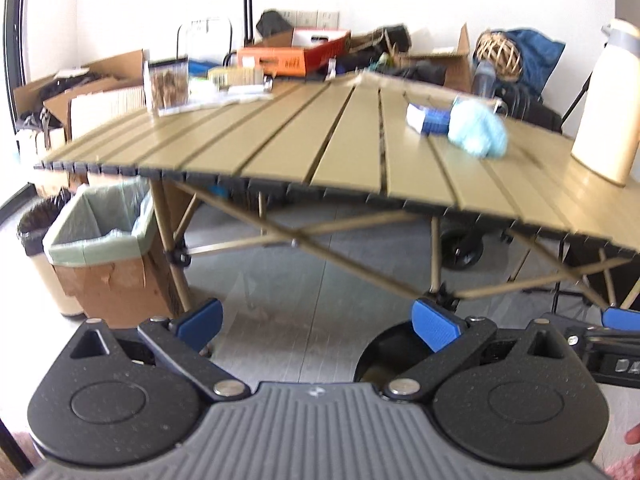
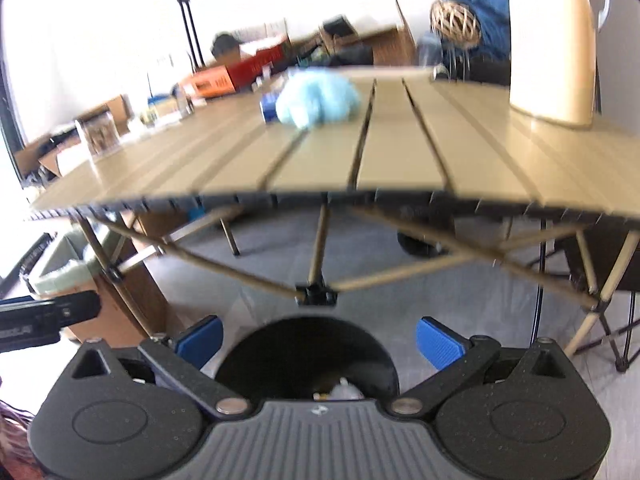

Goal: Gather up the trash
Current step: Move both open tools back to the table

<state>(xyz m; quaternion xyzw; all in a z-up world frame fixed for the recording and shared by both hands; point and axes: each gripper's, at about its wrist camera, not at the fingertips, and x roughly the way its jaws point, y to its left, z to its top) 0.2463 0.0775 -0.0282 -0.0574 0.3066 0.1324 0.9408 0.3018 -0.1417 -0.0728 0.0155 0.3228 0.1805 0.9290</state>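
Black bin (image 2: 306, 356), slatted table (image 2: 400, 152), grey floor (image 1: 320, 280)

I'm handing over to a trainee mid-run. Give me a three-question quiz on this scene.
1. True or false: both tongs, left and right, are open and empty.
2. What lies against the light blue crumpled wad on the table? A) a blue and white box B) a spoon C) a phone
3. What sits directly below the right tongs?

Key: 1 true; 2 A, the blue and white box; 3 a black round bin.
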